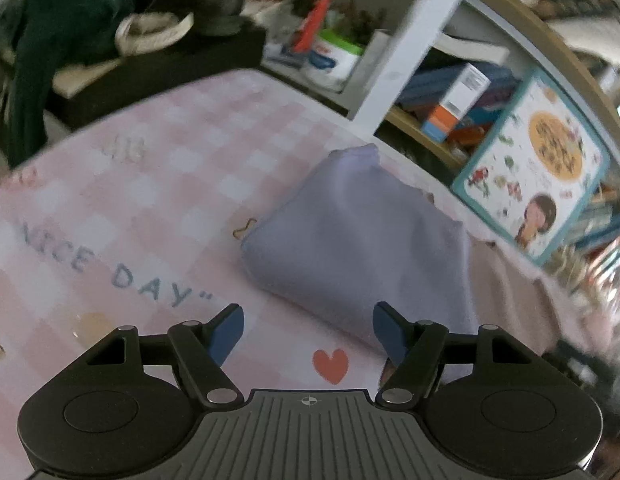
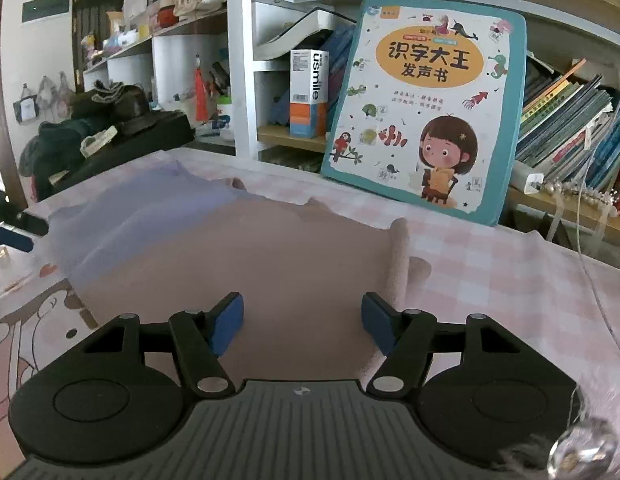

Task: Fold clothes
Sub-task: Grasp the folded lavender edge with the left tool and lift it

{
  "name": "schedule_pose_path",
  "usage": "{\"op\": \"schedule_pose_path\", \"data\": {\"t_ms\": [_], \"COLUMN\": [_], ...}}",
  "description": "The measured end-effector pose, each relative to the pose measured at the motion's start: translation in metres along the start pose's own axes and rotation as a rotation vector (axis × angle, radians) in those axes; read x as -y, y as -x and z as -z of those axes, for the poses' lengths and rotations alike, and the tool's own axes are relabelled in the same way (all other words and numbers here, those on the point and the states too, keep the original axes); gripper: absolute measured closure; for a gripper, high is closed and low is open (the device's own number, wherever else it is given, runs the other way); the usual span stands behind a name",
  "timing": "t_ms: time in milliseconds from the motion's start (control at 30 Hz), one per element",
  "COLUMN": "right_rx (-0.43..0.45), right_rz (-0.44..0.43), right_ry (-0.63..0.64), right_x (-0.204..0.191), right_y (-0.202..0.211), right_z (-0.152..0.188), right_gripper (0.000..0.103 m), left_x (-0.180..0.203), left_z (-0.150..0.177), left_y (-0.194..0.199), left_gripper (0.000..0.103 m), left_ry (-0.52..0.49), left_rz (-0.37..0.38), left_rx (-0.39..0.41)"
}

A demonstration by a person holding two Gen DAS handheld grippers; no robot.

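Both claws are hovering released over folded clothes on the pink checked surface.

The left claw (image 1: 308, 330) is standing with its blue pads apart and nothing between them, its right pad overlapping the near edge of a folded lavender garment (image 1: 357, 236) in the left wrist view; whether it is touching the cloth is unclear. That garment is lying on the checked cloth (image 1: 150, 184) covering the surface, near the shelf. The right claw (image 2: 302, 326) is also hanging released, poised over a dusty-pink garment (image 2: 250, 260) that is lying beside and partly over the lavender one. A children's picture book (image 2: 425, 108) is leaning against the bookshelf (image 2: 242, 60) behind.
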State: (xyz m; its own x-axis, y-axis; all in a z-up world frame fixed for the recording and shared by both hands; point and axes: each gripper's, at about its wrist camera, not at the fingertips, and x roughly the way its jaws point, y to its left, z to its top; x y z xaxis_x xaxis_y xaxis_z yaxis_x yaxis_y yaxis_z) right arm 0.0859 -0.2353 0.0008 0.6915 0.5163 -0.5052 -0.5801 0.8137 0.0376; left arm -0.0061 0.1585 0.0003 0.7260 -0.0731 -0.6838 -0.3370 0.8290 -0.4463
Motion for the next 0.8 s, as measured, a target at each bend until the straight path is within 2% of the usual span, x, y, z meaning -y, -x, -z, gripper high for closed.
{"op": "schedule_pose_path", "data": {"t_ms": [133,233,300,567,600,633,700,800], "right_rx": [-0.015,-0.024,-0.027,-0.030,-0.030,-0.030,-0.030,-0.029], "right_rz": [-0.005,-0.007,-0.008,-0.004,-0.005,-0.007,-0.009,-0.012], "right_ry": [0.025,0.029,0.031,0.043,0.043,0.044,0.042,0.036], "right_x": [-0.001,-0.001,-0.001,-0.002,-0.002,-0.001,-0.001,0.000], "right_y": [-0.001,-0.003,-0.004,-0.004,-0.004,-0.004,-0.005,-0.005], "right_z": [0.003,0.005,0.006,0.007,0.007,0.007,0.007,0.007], "right_gripper": [0.038,0.038,0.038,0.038,0.038,0.038,0.038,0.038], "left_x": [-0.007,-0.011,-0.014,-0.020,-0.021,-0.022,-0.024,-0.014], "left_z": [-0.005,-0.008,-0.010,-0.012,-0.011,-0.010,-0.007,-0.006], "left_y": [-0.005,-0.009,-0.012,-0.019,-0.019,-0.019,-0.016,-0.002], "left_gripper": [0.035,0.046,0.048,0.050,0.053,0.063,0.072,0.075], "left_ry": [0.092,0.145,0.187,0.349,0.367,0.387,0.428,0.391], "left_rz": [-0.008,-0.005,0.001,0.003,0.003,0.001,0.004,0.087], "left_rx": [0.014,0.017,0.027,0.084,0.090,0.092,0.107,0.181]}}
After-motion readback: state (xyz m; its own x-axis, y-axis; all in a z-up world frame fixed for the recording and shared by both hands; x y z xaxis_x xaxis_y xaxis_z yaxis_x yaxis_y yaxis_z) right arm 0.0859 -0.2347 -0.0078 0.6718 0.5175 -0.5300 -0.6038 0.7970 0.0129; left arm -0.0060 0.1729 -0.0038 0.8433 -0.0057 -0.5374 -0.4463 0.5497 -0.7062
